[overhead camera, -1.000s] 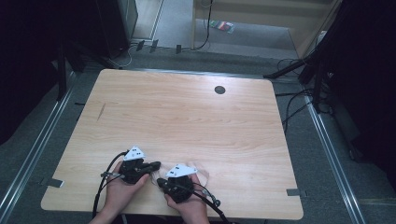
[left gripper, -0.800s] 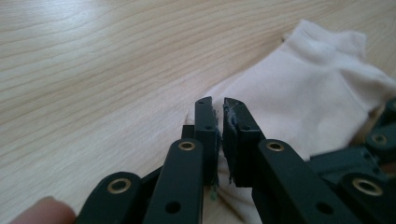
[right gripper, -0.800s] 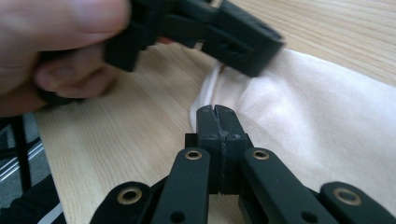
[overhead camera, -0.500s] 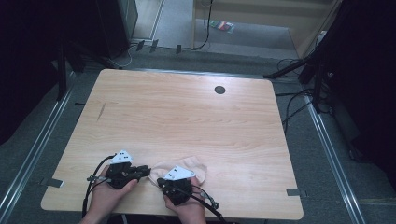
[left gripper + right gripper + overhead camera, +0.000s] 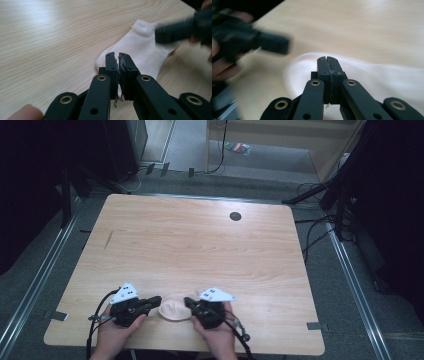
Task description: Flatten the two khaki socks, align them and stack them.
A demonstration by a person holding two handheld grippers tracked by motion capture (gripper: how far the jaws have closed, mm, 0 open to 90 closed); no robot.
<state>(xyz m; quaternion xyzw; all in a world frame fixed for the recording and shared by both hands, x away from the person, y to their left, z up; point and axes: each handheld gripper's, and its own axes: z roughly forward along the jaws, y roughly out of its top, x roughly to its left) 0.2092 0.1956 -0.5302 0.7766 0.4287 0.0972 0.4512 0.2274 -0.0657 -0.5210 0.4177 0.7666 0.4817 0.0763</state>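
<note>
A pale pink ankle sock (image 5: 174,309) lies flat near the table's front edge, between my two grippers. My left gripper (image 5: 159,298) points right, tips at the sock's left edge. In the left gripper view its jaws (image 5: 118,56) have just been closing and stand shut to a thin slit over the sock (image 5: 147,50), with no cloth pinched that I can see. My right gripper (image 5: 187,300) points left at the sock's right edge. Its jaws (image 5: 327,59) are shut tight just above the blurred sock (image 5: 372,75). Each gripper view shows the other gripper blurred beyond the sock.
The wooden table (image 5: 200,245) has a round black grommet (image 5: 235,216) at the far right and a short dark mark (image 5: 108,239) at the left. Cables (image 5: 320,227) lie on the floor to the right. A hand holds each gripper at the front edge.
The grippers were close together a second ago with the sock hidden. The left one moved left, then the right one moved right, and the sock now lies uncovered between them.
</note>
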